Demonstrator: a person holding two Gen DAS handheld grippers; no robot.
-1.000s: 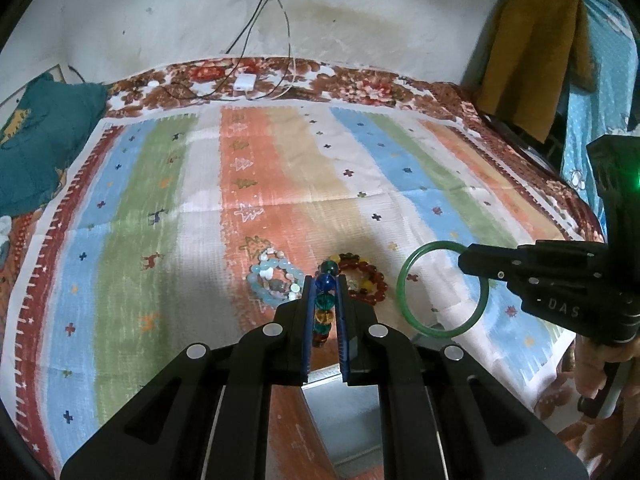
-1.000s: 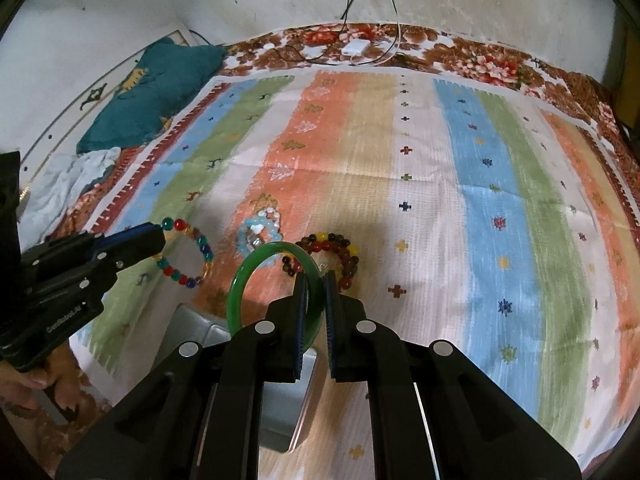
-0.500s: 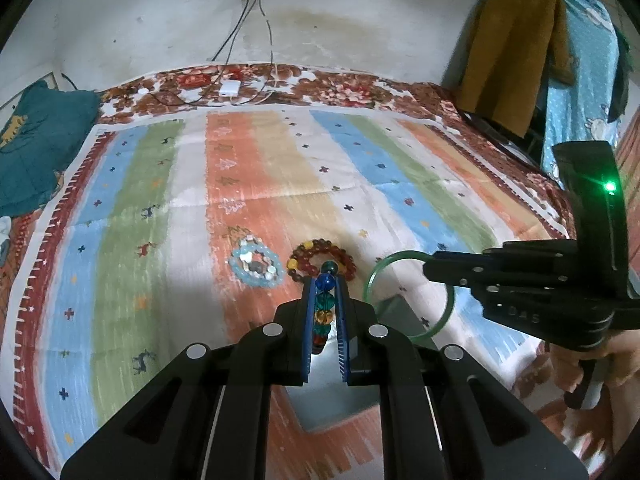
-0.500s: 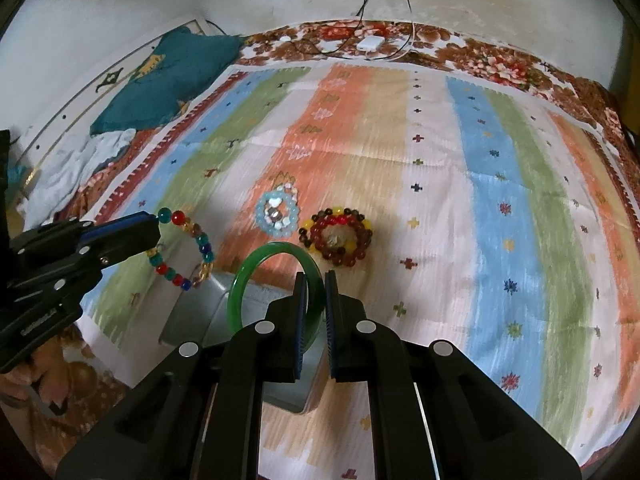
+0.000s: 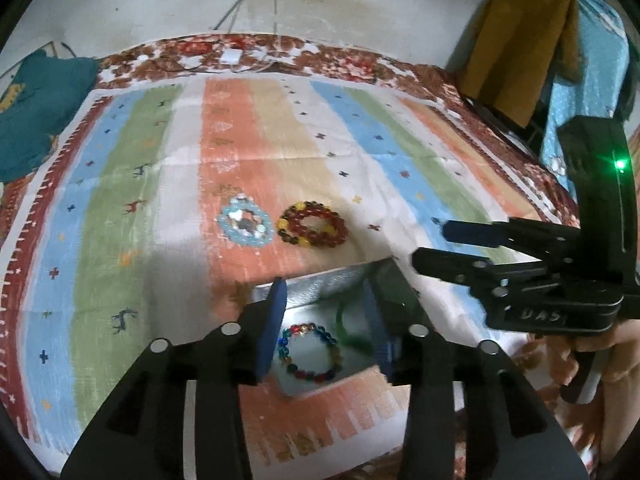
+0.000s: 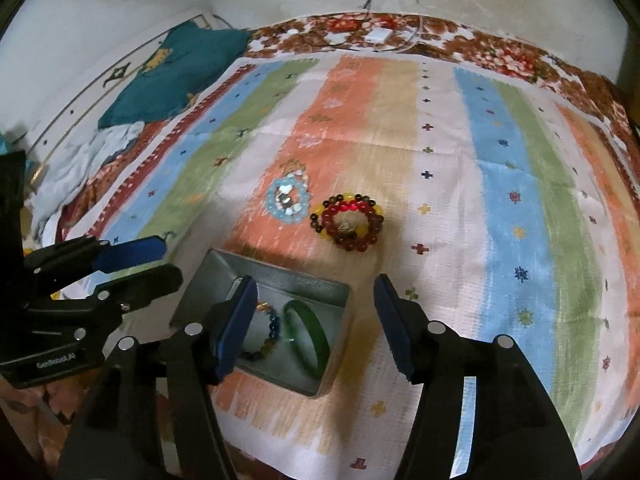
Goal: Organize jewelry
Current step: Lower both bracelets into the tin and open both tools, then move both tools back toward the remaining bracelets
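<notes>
A striped cloth (image 6: 500,184) carries a metal tin (image 6: 280,276), pale-blue bracelet (image 6: 287,200) and red-yellow bracelet (image 6: 347,222).

Green bangle (image 6: 308,336) and beaded bracelet (image 6: 262,334) lie in the tin (image 6: 276,276).

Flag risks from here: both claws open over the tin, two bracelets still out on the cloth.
1. The left claw and right claw hang close together over the metal tin; reaching out at once could make them collide.
2. The light blue bracelet and red-and-yellow bead bracelet lie nearly touching, so grabbing one may drag the other.
</notes>
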